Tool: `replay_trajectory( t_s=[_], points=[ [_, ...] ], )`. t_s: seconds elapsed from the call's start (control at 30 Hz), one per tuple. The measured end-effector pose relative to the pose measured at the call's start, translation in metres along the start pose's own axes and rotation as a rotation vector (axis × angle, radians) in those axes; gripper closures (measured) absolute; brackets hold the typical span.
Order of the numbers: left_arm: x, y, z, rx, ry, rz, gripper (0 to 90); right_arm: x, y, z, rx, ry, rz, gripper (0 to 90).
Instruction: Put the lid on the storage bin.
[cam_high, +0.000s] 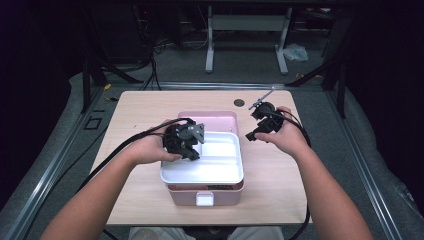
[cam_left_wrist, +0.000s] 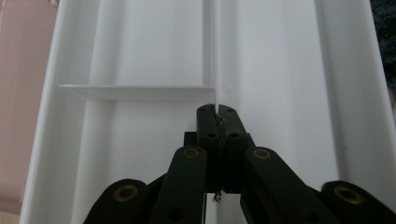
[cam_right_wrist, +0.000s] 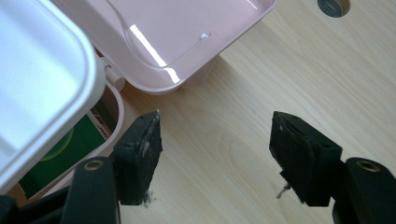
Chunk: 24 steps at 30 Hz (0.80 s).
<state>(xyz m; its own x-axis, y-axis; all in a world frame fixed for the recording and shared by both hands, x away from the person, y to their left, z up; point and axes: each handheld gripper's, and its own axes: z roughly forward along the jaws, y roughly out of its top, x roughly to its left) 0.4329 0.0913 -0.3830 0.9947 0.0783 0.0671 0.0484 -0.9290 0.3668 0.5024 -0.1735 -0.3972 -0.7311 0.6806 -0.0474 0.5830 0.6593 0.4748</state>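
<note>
From the high view, the left tool (cam_high: 192, 150) dips into the white plastic divided tray (cam_high: 220, 172) seated atop the pink plastic box (cam_high: 186, 195); the right tool (cam_high: 256, 129) hovers beside it over the tabletop (cam_high: 135, 107). The left gripper view shows its jaws clenched on the tray's thin divider wall (cam_left_wrist: 216, 56), which runs straight ahead. In the right gripper view, released jaws hold nothing, the tray to their left.

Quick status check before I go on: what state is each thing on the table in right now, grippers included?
Pink box: open, lid laid back on the table.
White tray: over the box, skewed, not seated; compartments empty.
Left gripper: shut on the tray's divider wall.
Right gripper: open, holding nothing, above bare table.
</note>
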Motion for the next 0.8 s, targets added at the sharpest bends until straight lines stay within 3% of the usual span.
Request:
replay_trajectory(
  t_s=[0.3,0.53,0.63,0.8],
  points=[
    [-0.003,-0.002,0.021,-0.012,-0.036,0.008,89.5,0.0,0.0,0.007,0.006,0.004,0.004,33.7],
    [-0.005,-0.004,0.035,0.002,-0.039,0.01,89.4,0.002,0.003,0.011,0.001,0.008,0.004,33.8],
    [-0.005,-0.003,0.044,0.035,-0.036,0.015,89.2,0.003,0.006,0.013,0.002,0.01,0.003,33.7],
    [-0.005,-0.005,0.045,0.029,-0.035,0.001,88.2,0.002,0.01,0.016,0.005,0.009,0.002,33.7]
  ],
)
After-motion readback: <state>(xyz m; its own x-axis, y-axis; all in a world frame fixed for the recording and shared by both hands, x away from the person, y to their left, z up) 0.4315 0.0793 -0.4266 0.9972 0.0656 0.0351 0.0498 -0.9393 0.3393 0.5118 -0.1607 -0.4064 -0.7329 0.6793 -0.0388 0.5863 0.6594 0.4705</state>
